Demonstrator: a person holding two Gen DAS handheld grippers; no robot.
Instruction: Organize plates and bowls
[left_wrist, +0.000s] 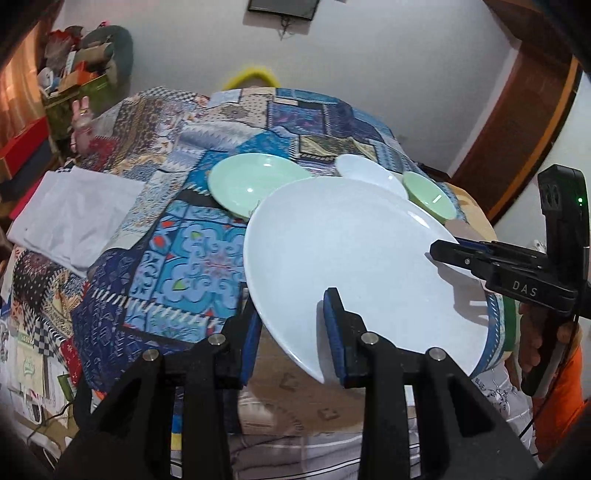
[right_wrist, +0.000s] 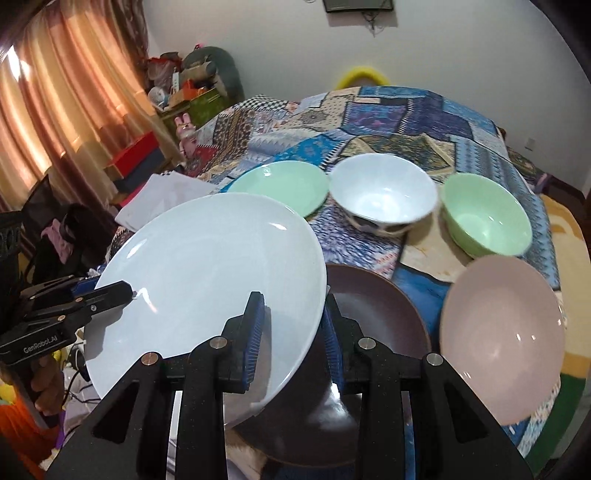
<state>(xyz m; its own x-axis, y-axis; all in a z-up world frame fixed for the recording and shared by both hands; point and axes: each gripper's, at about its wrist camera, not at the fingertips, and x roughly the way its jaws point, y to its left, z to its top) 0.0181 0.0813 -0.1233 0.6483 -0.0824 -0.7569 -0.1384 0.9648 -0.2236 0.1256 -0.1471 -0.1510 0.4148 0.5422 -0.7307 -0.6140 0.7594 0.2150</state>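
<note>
A large white plate (left_wrist: 354, 266) (right_wrist: 207, 288) is held up over the bed between both grippers. My left gripper (left_wrist: 291, 332) straddles its near rim, one finger above and one below. My right gripper (right_wrist: 291, 332) straddles the opposite rim the same way; it shows in the left wrist view (left_wrist: 454, 254) at the plate's right edge, and my left gripper shows in the right wrist view (right_wrist: 110, 295). On the bed lie a green plate (right_wrist: 280, 188), a white bowl (right_wrist: 384, 192), a green bowl (right_wrist: 487, 218), a brown plate (right_wrist: 373, 306) and a pink plate (right_wrist: 502, 339).
The patchwork bedspread (left_wrist: 184, 258) covers the bed. A folded white cloth (left_wrist: 74, 218) lies at its left. Boxes and clutter (right_wrist: 177, 92) stand by the curtain at the far left. A wooden door frame (left_wrist: 517, 110) is at the right.
</note>
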